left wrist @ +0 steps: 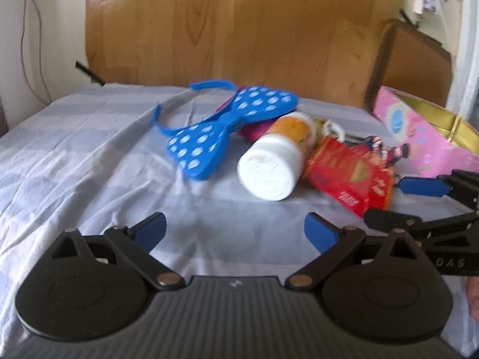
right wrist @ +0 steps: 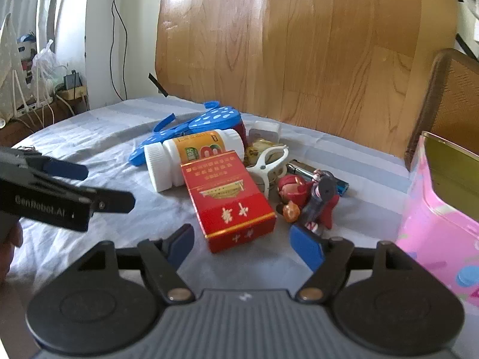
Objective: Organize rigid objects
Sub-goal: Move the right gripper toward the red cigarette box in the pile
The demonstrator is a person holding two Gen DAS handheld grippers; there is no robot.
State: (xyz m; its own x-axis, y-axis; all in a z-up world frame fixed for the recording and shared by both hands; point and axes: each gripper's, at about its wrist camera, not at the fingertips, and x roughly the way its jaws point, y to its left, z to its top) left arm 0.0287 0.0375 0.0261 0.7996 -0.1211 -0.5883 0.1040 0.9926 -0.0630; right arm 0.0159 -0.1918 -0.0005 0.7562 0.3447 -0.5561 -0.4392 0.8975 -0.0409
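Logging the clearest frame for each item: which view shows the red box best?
The right wrist view: the red box lies whole and sharp, its top face and gold print visible, beside the white bottle. The left wrist view shows it blurred, at an angle behind the bottle.

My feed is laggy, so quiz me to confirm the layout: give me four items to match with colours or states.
Items:
1. bottle
2. headband
3. carton
4. box

Descriptions:
A. pink, at far right
B. red, nearest the right gripper
C. blue with pale dots
D. white-capped, lying on its side

Pairs: 1-D, 2-C, 3-B, 4-A
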